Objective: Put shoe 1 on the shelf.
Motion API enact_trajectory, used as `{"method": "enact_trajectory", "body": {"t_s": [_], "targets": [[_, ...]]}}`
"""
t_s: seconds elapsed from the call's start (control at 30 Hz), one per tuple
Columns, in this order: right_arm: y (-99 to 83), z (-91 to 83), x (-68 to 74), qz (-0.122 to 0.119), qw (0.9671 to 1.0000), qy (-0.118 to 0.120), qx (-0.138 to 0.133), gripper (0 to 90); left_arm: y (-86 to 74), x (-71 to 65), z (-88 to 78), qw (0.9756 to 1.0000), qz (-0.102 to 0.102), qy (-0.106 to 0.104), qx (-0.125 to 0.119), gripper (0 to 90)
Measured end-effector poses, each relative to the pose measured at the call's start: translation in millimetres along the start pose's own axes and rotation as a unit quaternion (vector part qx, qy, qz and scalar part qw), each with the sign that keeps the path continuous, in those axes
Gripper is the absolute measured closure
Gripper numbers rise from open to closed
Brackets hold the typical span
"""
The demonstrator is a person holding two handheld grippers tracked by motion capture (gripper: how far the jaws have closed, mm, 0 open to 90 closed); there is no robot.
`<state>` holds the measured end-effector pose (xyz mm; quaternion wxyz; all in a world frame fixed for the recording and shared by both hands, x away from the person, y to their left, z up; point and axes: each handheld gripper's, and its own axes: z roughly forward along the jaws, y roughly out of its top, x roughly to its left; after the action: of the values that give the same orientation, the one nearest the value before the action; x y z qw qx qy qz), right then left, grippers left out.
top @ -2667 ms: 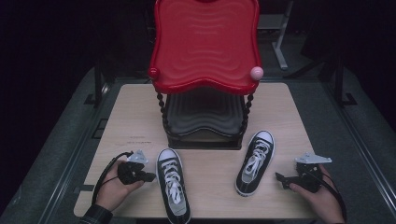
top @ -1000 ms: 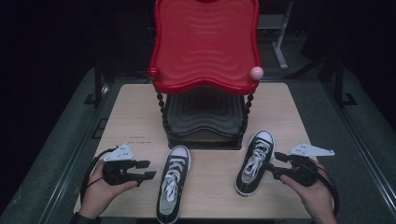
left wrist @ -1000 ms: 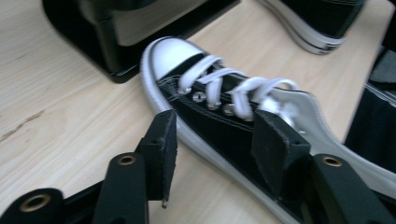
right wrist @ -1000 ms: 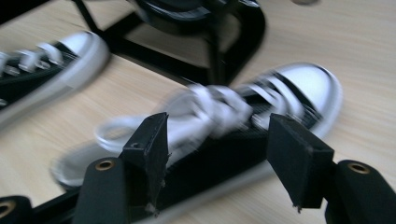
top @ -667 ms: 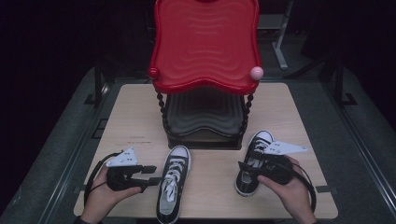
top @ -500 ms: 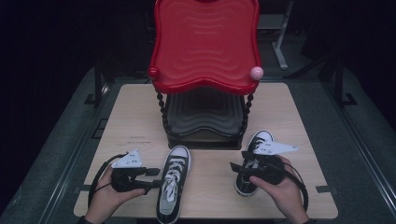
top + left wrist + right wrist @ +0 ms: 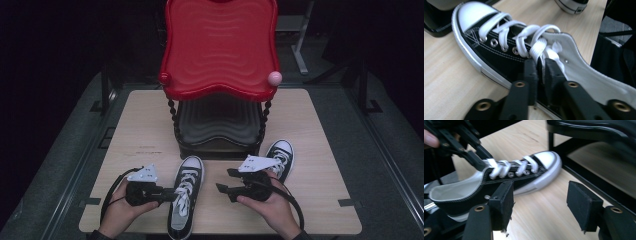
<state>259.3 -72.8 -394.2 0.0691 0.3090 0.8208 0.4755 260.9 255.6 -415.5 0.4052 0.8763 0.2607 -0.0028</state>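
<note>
Your left gripper point(image 7: 541, 72) has its jaws pinched together on the white lace point(image 7: 536, 48) of the near-left shoe point(image 7: 184, 197), at about the middle of the lacing, coming in from the shoe's left side. Your right gripper point(image 7: 227, 181) hangs just to the right of that same shoe with its jaws spread wide and nothing between them.

The relation that matters — the shoe lies to the left of your right gripper, its long axis running near to far, white toe cap point(image 7: 547, 157) pointing far toward the foot of the red stand point(image 7: 220, 45). Your right gripper points leftward across that axis, so a short move left would likely bring it to the laces or the collar; your left is already on them.

The shoe is a low black canvas sneaker with white rubber sole, metal eyelets and a pale lining, the tongue area open. It rests flat on the wooden table point(image 7: 325, 150). The second shoe point(image 7: 280, 156) sits behind your right hand, toe also pointing far.
</note>
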Motion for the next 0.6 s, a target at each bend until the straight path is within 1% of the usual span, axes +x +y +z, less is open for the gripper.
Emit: {"method": "enact_trajectory", "body": {"t_s": [0.03, 0.07, 0.1, 0.13, 0.2, 0.23, 0.27, 0.33, 0.4, 0.43, 0.6], "targets": [[0.0, 0.0, 0.0, 0.000, 1.0000, 0.000, 0.000, 37.8, -0.7, 0.3, 1.2, 1.0000, -0.002, -0.001, 0.000, 82.1], [1.1, 5.8, 5.0, 0.000, 1.0000, 0.006, 0.001, 37.7, -1.0, 0.5, 1.7, 1.0000, -0.005, -0.002, 0.000, 84.7], [1.5, 9.2, 7.7, -0.002, 0.9999, 0.010, 0.000, 37.7, -1.3, 0.9, 2.3, 1.0000, -0.007, -0.003, 0.001, 85.5], [1.5, 9.2, 7.7, -0.002, 0.9999, 0.010, 0.000, 37.7, -1.4, 1.4, 2.5, 1.0000, -0.007, -0.004, 0.003, 85.5], [2.6, 19.4, 16.3, -0.005, 0.9998, 0.020, 0.004, 37.4, -1.9, 2.0, 4.0, 0.9999, -0.014, -0.007, 0.003, 86.5], [2.6, 19.4, 16.3, -0.005, 0.9998, 0.020, 0.004, 37.4, -1.9, 2.0, 4.0, 0.9999, -0.014, -0.007, 0.003, 86.6], [3.3, 27.1, 22.6, -0.007, 0.9996, 0.028, 0.007, 37.4, -2.5, 1.7, 5.2, 0.9999, -0.014, -0.006, 0.004, 86.7], [3.4, 29.9, 24.4, -0.009, 0.9995, 0.030, 0.006, 37.4, -2.5, 1.7, 5.5, 0.9999, -0.014, -0.006, 0.005, 86.8], [3.8, 42.7, 32.4, -0.014, 0.9990, 0.042, 0.011, 37.6, -2.3, 1.9, 5.5, 0.9999, -0.013, -0.006, 0.006, 86.9], [3.8, 42.7, 32.4, -0.014, 0.9990, 0.042, 0.011, 37.6, -2.4, 2.0, 5.6, 0.9999, -0.013, -0.007, 0.006, 86.9], [3.3, 60.4, 42.5, -0.021, 0.9981, 0.056, 0.014, 38.4, -2.6, 2.4, 6.0, 0.9999, -0.013, -0.008, 0.006, 87.0]]}}
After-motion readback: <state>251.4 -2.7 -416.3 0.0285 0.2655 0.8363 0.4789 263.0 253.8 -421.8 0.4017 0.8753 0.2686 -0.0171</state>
